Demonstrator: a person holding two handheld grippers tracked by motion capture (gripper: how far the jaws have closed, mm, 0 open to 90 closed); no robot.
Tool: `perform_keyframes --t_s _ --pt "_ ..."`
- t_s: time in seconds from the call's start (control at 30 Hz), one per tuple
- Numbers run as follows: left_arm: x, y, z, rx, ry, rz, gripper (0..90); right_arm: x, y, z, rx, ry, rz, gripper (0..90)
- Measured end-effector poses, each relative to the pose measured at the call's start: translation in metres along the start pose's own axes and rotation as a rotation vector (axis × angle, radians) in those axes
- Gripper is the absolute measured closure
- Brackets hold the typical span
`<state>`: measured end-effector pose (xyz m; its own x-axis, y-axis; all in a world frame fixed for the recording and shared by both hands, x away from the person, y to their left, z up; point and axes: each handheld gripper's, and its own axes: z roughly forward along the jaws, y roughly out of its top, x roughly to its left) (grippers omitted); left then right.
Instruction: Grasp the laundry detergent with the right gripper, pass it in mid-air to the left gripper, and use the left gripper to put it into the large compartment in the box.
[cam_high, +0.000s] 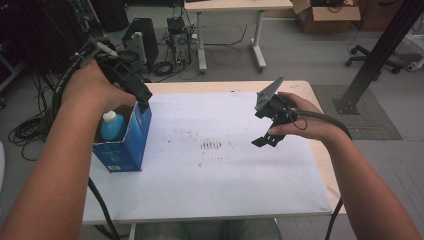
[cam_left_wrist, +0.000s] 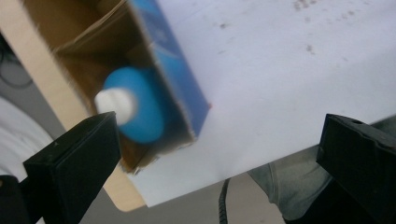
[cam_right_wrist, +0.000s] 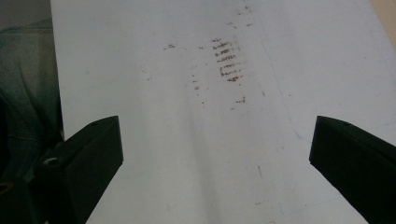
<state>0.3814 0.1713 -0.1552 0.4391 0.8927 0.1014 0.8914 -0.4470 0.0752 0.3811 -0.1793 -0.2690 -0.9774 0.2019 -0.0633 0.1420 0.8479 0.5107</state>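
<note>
A blue cardboard box (cam_high: 127, 140) stands open-topped at the table's left edge. Inside it stands a blue bottle (cam_high: 112, 126) with a white cap. My left gripper (cam_high: 142, 97) hovers just above the box's far rim, open, with nothing between its fingers. In the left gripper view the bottle (cam_left_wrist: 135, 112) and the box (cam_left_wrist: 173, 74) lie below and ahead of the wide-apart jaws of the left gripper (cam_left_wrist: 219, 154). My right gripper (cam_high: 267, 139) hangs open above the white sheet's right half. In the right gripper view the right gripper (cam_right_wrist: 217, 158) has empty jaws spread over the stained sheet.
A white sheet (cam_high: 215, 170) covers most of the wooden table (cam_high: 320, 165), with a brown smudge (cam_high: 211, 145) near its middle. Cables, a black case and another table's legs stand on the floor beyond. The person's knees (cam_left_wrist: 289, 186) sit under the near edge.
</note>
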Motion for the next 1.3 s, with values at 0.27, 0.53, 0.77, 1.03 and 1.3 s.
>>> perform_keyframes --t_s 0.27,0.53,0.77,1.03,1.3 --pt "-0.043 0.014 -0.005 -0.015 -0.018 0.189 0.2 0.005 0.008 -0.005 0.032 -0.004 -0.027 2.7" --pt "-0.074 0.024 0.010 0.022 -0.042 0.362 0.2 0.011 0.013 -0.006 0.083 0.009 -0.062 2.8" --pt "-0.099 0.028 0.028 0.054 -0.056 0.484 0.2 0.010 0.017 -0.010 0.132 0.024 -0.078 2.8" --pt "-0.114 0.028 0.044 0.082 -0.058 0.609 0.2 0.007 0.016 -0.008 0.191 0.047 -0.071 2.9" --pt "-0.119 0.029 0.057 0.102 -0.052 0.735 0.2 0.004 0.015 0.001 0.250 0.076 -0.081 3.2"
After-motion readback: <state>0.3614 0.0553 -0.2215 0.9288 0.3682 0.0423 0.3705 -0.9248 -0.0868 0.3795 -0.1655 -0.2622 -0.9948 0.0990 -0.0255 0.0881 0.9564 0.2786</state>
